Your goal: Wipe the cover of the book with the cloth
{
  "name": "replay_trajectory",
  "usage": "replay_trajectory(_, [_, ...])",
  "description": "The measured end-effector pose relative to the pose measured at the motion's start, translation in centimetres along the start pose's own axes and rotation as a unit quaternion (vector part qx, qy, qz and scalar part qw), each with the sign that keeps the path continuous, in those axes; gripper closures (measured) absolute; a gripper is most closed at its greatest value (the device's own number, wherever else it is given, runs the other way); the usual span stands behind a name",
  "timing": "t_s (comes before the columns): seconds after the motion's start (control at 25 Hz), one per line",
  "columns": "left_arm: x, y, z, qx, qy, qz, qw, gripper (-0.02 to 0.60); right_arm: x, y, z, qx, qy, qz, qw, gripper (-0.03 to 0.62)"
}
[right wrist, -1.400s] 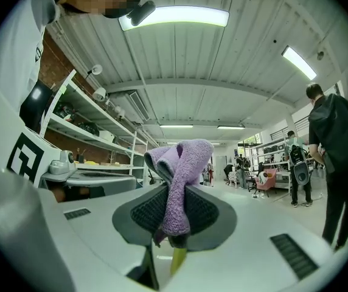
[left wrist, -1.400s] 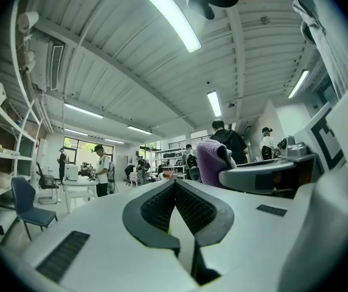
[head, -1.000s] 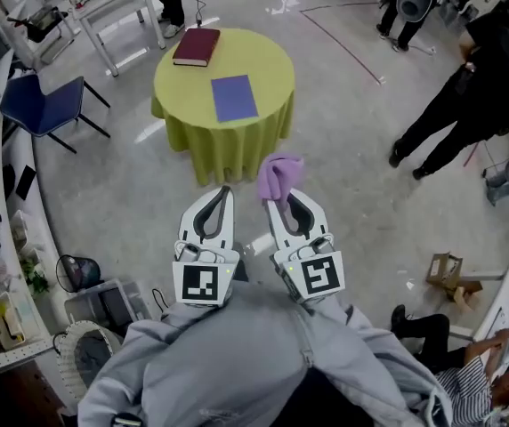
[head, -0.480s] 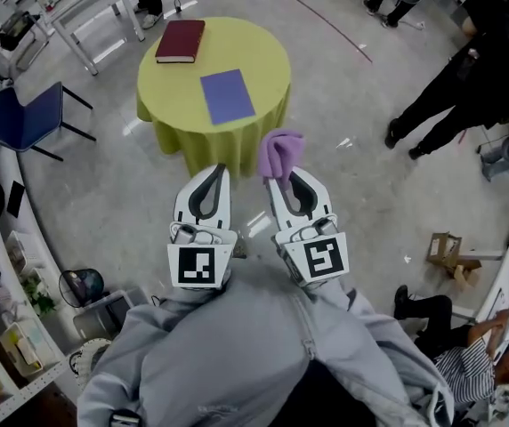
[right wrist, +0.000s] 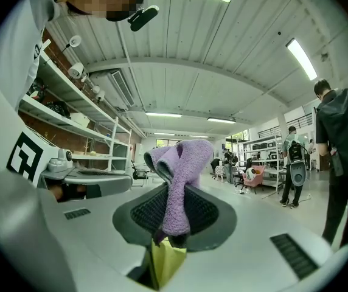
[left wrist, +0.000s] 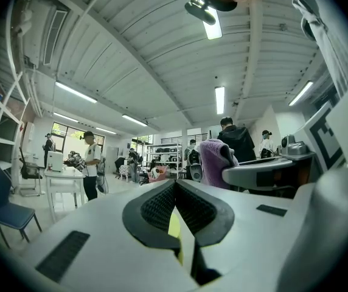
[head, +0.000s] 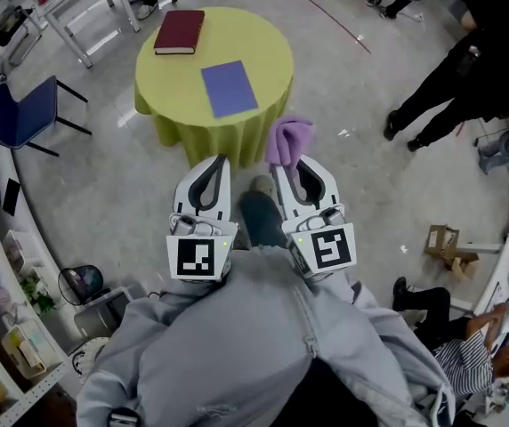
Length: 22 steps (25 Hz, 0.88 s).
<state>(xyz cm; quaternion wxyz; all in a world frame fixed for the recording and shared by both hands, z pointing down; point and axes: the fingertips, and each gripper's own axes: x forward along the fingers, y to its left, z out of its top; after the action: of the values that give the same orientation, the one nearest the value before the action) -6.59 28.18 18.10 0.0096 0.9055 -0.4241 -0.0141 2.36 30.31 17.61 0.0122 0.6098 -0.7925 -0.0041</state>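
Cloth (head: 288, 139) clamped in right gripper (head: 288, 164), blue book (head: 230, 88) ahead

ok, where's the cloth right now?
Head view, right of centre: the purple cloth is clamped in the right gripper, sticking out past its tips, just short of the near edge of the round table, nearest the blue book.

Nubbly cloth (right wrist: 175, 181) (terry-like); matt blue book (head: 230, 88)
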Motion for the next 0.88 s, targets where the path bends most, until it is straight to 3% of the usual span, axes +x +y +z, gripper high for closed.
replay_trajectory(0.48, [3.7, 2.6, 0.6, 0.008, -0.015, 0.013, 0.9998, 0.565, 4.7, -1.6, 1.3, -0.013, -0.027, 0.018, 0.999, 0.508])
replay_trajectory(0.88, [13.2, 6.7, -1.2, 0.000, 0.006, 0.049, 0.9988, 0.565, 14.8, -7.2, -0.8, 0.003, 0.000, 0.062, 0.998, 0.510])
